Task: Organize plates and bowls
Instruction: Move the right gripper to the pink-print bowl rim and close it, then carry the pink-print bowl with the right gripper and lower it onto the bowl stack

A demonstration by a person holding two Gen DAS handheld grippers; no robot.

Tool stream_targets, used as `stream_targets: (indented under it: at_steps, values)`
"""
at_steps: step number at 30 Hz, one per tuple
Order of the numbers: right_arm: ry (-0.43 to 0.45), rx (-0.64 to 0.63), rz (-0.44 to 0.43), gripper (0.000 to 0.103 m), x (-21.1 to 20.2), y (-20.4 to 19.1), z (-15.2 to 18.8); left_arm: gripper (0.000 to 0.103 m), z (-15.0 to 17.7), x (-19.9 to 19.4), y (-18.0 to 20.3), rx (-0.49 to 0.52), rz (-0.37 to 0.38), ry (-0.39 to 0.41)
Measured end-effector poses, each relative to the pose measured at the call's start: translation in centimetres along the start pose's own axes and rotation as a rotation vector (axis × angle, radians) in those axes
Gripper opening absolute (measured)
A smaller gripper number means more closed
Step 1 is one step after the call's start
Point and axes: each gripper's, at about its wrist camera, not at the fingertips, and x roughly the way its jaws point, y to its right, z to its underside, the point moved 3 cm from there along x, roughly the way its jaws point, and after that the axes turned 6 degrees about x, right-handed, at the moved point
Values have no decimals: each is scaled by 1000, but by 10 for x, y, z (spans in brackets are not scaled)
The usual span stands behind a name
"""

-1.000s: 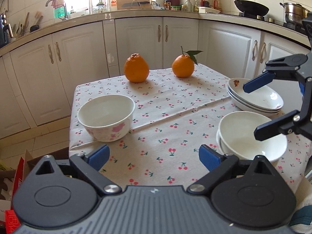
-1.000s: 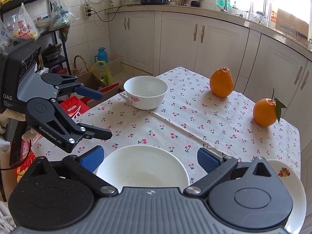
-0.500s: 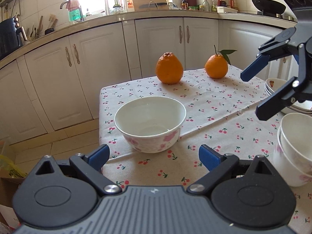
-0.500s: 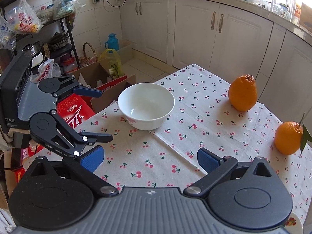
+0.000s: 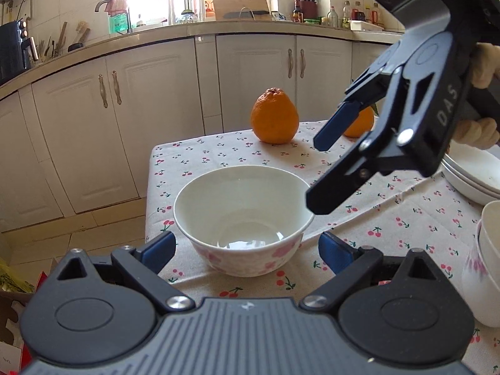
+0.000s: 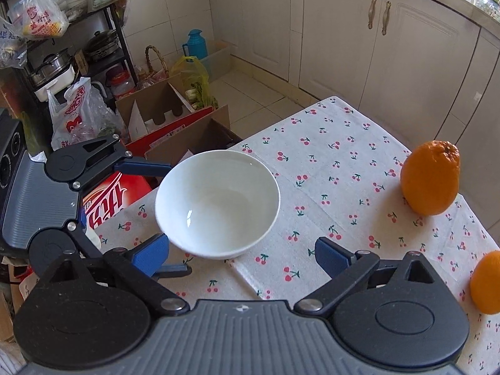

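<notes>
A white bowl [image 5: 243, 218] with pink flowers stands alone near the table's left corner. My left gripper [image 5: 247, 251] is open, with one finger on each side of the bowl's near part; I cannot tell whether they touch it. My right gripper [image 5: 320, 172] hangs open just above the bowl's right rim, held by a hand [image 5: 481, 72]. In the right wrist view the same bowl [image 6: 217, 206] lies just ahead of my open right gripper [image 6: 242, 254], and the left gripper [image 6: 179, 218] straddles it from the left. Stacked plates [image 5: 475, 175] and stacked bowls [image 5: 487, 265] sit at the right.
Two oranges [image 5: 274, 115] [image 5: 359, 123] stand at the far side of the cherry-print tablecloth [image 5: 390, 218]. The table edge [image 6: 193, 153] drops to cardboard boxes [image 6: 168, 115] and bags on the floor. White cabinets [image 5: 140, 118] run behind.
Both grippers have moved left from the stacked bowls to the lone bowl. The left one now has it between its fingers, and the right one has come in over its rim.
</notes>
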Motion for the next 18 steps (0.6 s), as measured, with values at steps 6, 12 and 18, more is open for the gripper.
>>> stream_targets:
  at_steps: [6,12,18]
  values:
    - [-20,19,-38,95,25,7,-18,97,0,6,-2,-21,8,1]
    - [-39,19,-53,90,41,8,-23,93,1,8,-6,-65,47,6]
    - [-49,28,-74,78,48,12,-28,89,-1,12,-8,-68,37,1]
